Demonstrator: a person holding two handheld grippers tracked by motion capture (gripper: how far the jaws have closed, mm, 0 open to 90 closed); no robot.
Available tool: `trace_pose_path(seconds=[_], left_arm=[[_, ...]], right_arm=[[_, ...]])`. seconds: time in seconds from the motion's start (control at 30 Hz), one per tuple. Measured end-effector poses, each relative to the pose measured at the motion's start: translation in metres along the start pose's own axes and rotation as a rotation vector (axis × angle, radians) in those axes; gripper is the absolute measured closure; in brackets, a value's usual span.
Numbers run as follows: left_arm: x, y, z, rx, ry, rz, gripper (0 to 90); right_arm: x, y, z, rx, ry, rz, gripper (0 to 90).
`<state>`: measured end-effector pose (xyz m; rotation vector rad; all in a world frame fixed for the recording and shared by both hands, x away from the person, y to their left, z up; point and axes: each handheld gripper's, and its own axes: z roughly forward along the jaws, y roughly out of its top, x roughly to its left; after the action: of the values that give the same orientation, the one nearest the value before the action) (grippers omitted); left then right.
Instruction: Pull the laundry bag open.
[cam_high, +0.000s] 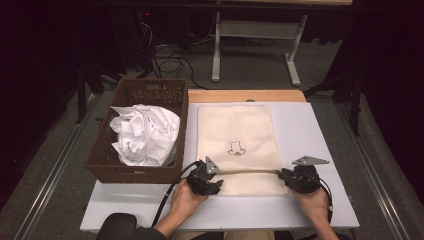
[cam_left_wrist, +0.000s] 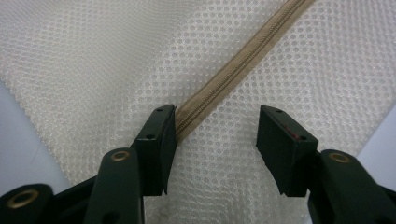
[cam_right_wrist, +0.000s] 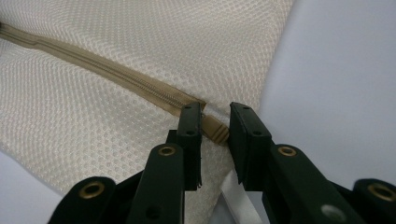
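Observation:
A cream mesh bag (cam_high: 235, 125) lies flat on the white table (cam_high: 310, 130), with a small bear print (cam_high: 236, 148) and a tan zipper (cam_high: 250, 171) along its near edge. My left gripper (cam_high: 207, 175) rests at the zipper's left end. In the left gripper view the left gripper (cam_left_wrist: 215, 121) is open, and the zipper (cam_left_wrist: 243, 56) runs along one jaw's inner face. My right gripper (cam_high: 295, 176) is at the right end. In the right gripper view the right gripper (cam_right_wrist: 215, 114) has narrow jaws around the tan zipper pull (cam_right_wrist: 215, 130), not clamped.
A brown wicker basket (cam_high: 150, 85) stands at the table's left, holding crumpled white cloth (cam_high: 145, 132). Bare table surface lies right of the bag and along the near edge. Table legs and cables are on the floor beyond.

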<state>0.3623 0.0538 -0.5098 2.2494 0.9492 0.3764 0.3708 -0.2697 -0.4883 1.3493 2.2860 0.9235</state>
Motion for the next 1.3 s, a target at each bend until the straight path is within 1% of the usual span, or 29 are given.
trace_pose_path(seconds=[0.1, 0.2, 0.23, 0.27, 0.37, 0.4, 0.43, 0.47, 0.53, 0.63, 0.67, 0.73, 0.83, 0.87, 0.9, 0.93, 0.97, 1.03, 1.07, 1.13, 1.2, 1.23, 1.27, 1.3], left_arm=[[0.000, 0.000, 0.000, 0.001, 0.001, -0.001, 47.3], [0.000, 0.000, 0.000, 0.001, 0.002, -0.001, 47.4], [0.000, 0.000, 0.000, 0.001, 0.002, -0.002, 47.4], [0.000, 0.000, 0.000, 0.001, 0.002, -0.002, 47.4], [0.000, 0.000, 0.000, 0.001, 0.003, -0.003, 47.4], [0.000, 0.000, 0.000, 0.001, 0.002, -0.003, 47.4], [0.000, 0.000, 0.000, 0.001, 0.001, -0.002, 47.4], [0.000, 0.000, 0.000, 0.001, 0.000, -0.003, 47.4], [0.000, 0.000, 0.000, 0.002, 0.002, -0.001, 47.4], [0.000, 0.001, 0.000, 0.003, 0.002, 0.000, 47.5], [0.000, 0.001, 0.000, 0.005, 0.003, 0.002, 47.5], [0.000, 0.001, 0.000, 0.007, 0.004, 0.004, 47.5], [0.000, 0.003, 0.000, 0.015, 0.004, 0.005, 47.6], [-0.001, 0.004, -0.001, 0.019, 0.008, 0.006, 47.7], [-0.001, 0.004, -0.001, 0.019, 0.008, 0.006, 47.8], [-0.001, 0.004, -0.001, 0.018, 0.008, 0.005, 47.8], [-0.001, 0.004, -0.001, 0.018, 0.010, 0.003, 48.2], [0.000, 0.005, -0.002, 0.019, 0.008, -0.003, 48.7], [0.000, 0.005, -0.002, 0.015, 0.005, -0.007, 48.8], [0.000, 0.006, -0.002, 0.011, 0.000, -0.009, 49.0], [-0.003, 0.010, -0.003, 0.004, -0.001, -0.002, 49.1], [-0.005, 0.013, -0.003, -0.002, -0.009, 0.003, 49.1], [-0.008, 0.017, -0.003, -0.007, -0.020, 0.009, 49.2], [-0.008, 0.017, -0.003, -0.007, -0.020, 0.009, 49.1]], right_arm=[[0.001, 0.000, -0.002, -0.008, -0.002, -0.019, 75.8], [0.003, 0.000, -0.003, -0.015, 0.001, -0.019, 76.4], [0.004, 0.000, -0.004, -0.016, 0.003, -0.026, 77.0], [0.006, 0.000, -0.006, -0.024, 0.009, -0.032, 78.8], [0.009, 0.001, -0.007, -0.027, 0.021, -0.041, 80.1], [0.013, 0.002, -0.005, -0.023, 0.026, -0.058, 80.8], [0.013, 0.002, -0.005, -0.023, 0.026, -0.058, 80.8], [0.014, 0.003, -0.004, -0.016, 0.024, -0.068, 80.8], [0.014, 0.003, -0.002, -0.006, 0.030, -0.064, 80.7], [0.013, 0.002, -0.002, -0.012, 0.043, -0.055, 79.5], [0.013, 0.002, -0.002, -0.025, 0.049, -0.054, 78.0], [0.015, 0.002, -0.002, -0.027, 0.061, -0.069, 75.4], [0.017, 0.002, -0.001, -0.026, 0.061, -0.077, 75.2], [0.016, 0.002, -0.003, -0.028, 0.071, -0.068, 75.5], [0.016, 0.002, -0.003, -0.028, 0.071, -0.068, 75.5], [0.014, 0.002, -0.005, -0.039, 0.079, -0.064, 77.3], [0.010, 0.002, -0.010, -0.064, 0.081, -0.051, 80.7], [0.005, 0.002, -0.016, -0.085, 0.059, -0.037, 85.9], [0.003, 0.002, -0.018, -0.086, 0.047, -0.021, 86.0], [-0.003, 0.001, -0.017, -0.077, 0.036, -0.002, 86.0], [-0.005, -0.001, -0.016, -0.067, 0.032, 0.005, 86.0], [-0.006, -0.001, -0.014, -0.059, 0.030, 0.012, 86.1], [-0.007, -0.001, -0.012, -0.050, 0.022, 0.014, 90.0], [-0.007, -0.001, -0.011, -0.053, 0.026, 0.013, 90.0]])
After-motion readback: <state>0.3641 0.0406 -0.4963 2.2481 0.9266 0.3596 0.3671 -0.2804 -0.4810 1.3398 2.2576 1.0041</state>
